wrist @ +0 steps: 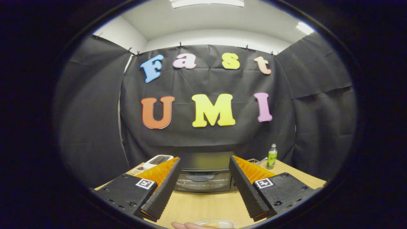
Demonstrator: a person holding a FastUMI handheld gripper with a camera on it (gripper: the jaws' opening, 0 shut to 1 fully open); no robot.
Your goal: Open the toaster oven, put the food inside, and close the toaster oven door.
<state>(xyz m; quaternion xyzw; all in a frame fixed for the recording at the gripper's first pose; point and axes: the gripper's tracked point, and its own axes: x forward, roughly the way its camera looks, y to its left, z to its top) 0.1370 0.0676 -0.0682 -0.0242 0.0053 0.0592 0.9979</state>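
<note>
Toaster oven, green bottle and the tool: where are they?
Toaster oven [203, 181], gripper view, on its closed glass door.
Green bottle [272, 158], gripper view, on its label.
Tool [203, 178], gripper view, midway between its open fingertips.

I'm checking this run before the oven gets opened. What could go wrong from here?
1. The toaster oven door looks shut, and the open gripper sits high and back from it; a misjudged approach might miss the door's top edge.
2. The green bottle stands upright beside the oven; a wide swing could tip it.
3. A hand and a food tray lie just beneath the fingers; lowering the gripper might bump them.
</note>
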